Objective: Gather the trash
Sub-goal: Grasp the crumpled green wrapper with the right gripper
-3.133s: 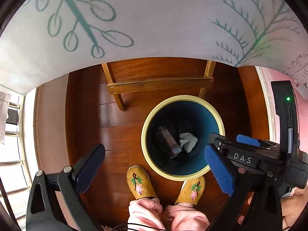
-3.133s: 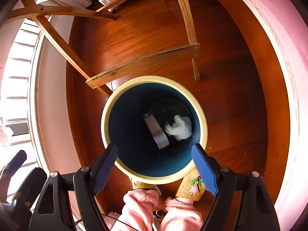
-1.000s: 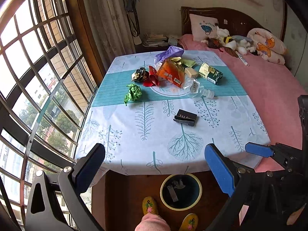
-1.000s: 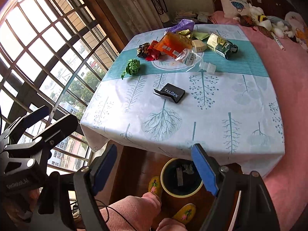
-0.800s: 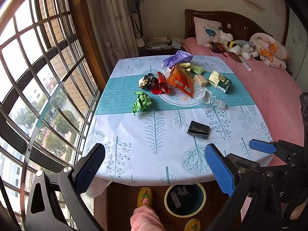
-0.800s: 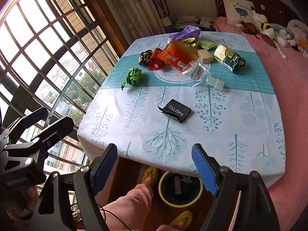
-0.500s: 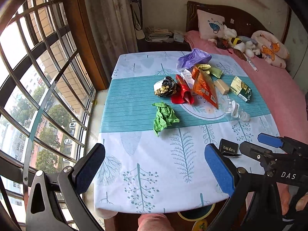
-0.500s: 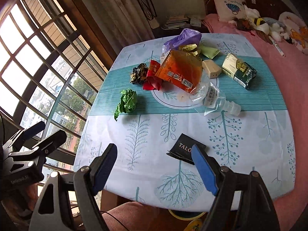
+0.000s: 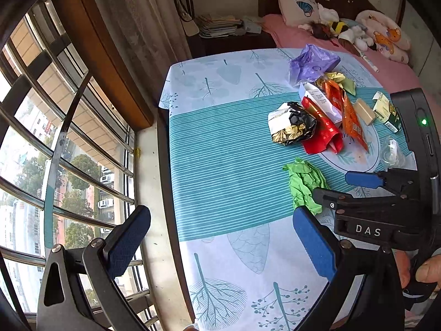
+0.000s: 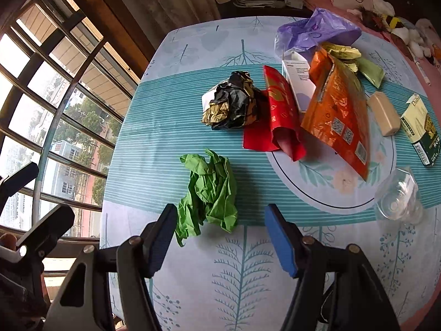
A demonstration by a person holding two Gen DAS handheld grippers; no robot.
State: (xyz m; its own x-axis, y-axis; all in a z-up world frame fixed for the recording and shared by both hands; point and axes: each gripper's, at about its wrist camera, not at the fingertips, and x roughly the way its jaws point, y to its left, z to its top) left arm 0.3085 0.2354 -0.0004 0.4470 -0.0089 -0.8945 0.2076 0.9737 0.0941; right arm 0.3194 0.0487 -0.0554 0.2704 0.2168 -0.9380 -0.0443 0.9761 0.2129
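Trash lies in a loose heap on the table [image 10: 317, 262], toward its far side, where a person working from the near edge can take pieces one by one. The largest piece is the orange pouch [image 10: 339, 113], leaning over a white carton [image 10: 299, 82] and a red packet [image 10: 278, 110]. Behind them sits a purple bag [image 10: 317, 31]; whether anything is inside it cannot be told. A black-and-gold wad [image 10: 231, 104] rests against the red packet. A green wad [image 10: 212, 190] lies apart, nearest the grippers. At the right are a green box [image 10: 421, 135], a tan block [image 10: 384, 117] and a clear cup [image 10: 401, 198] on its side, seemingly empty.

The right gripper [image 10: 219, 237] points down at the green wad, probably its next pick; its jaws have just been closing but stand wide, straddling the wad's near end without pressing it. The left gripper [image 9: 220, 241] hangs wide and empty over the table's window-side edge.
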